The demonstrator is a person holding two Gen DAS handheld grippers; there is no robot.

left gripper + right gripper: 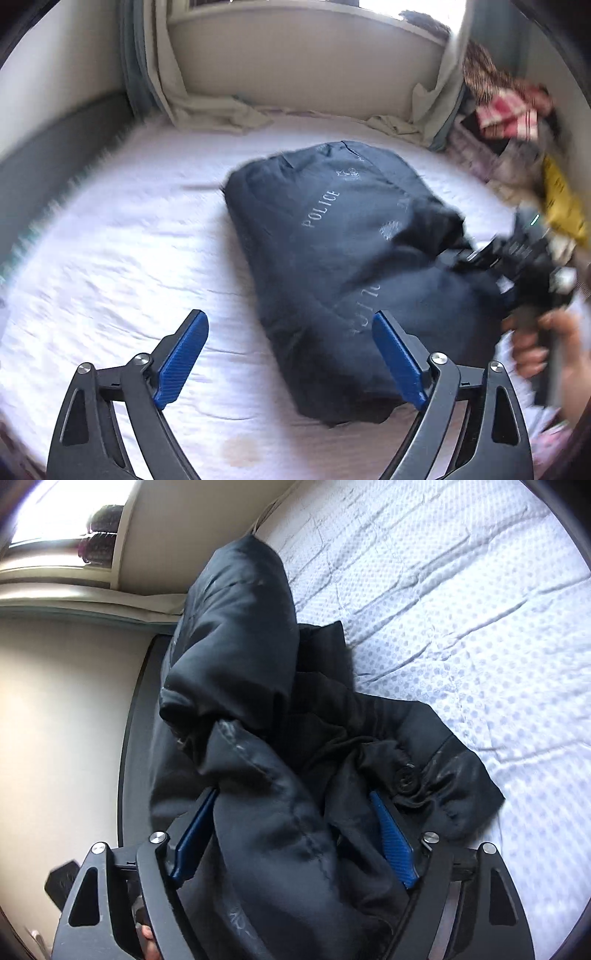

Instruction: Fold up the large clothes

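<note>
Left gripper fingers apart over bed; right gripper fingers spread around dark jacket, not clamped.

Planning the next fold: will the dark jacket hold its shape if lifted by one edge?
Probably not. The jacket looks puffy and soft, bunching in loose folds around the right gripper, so it should sag. Its smooth shell may also slip on the sheet.
</note>
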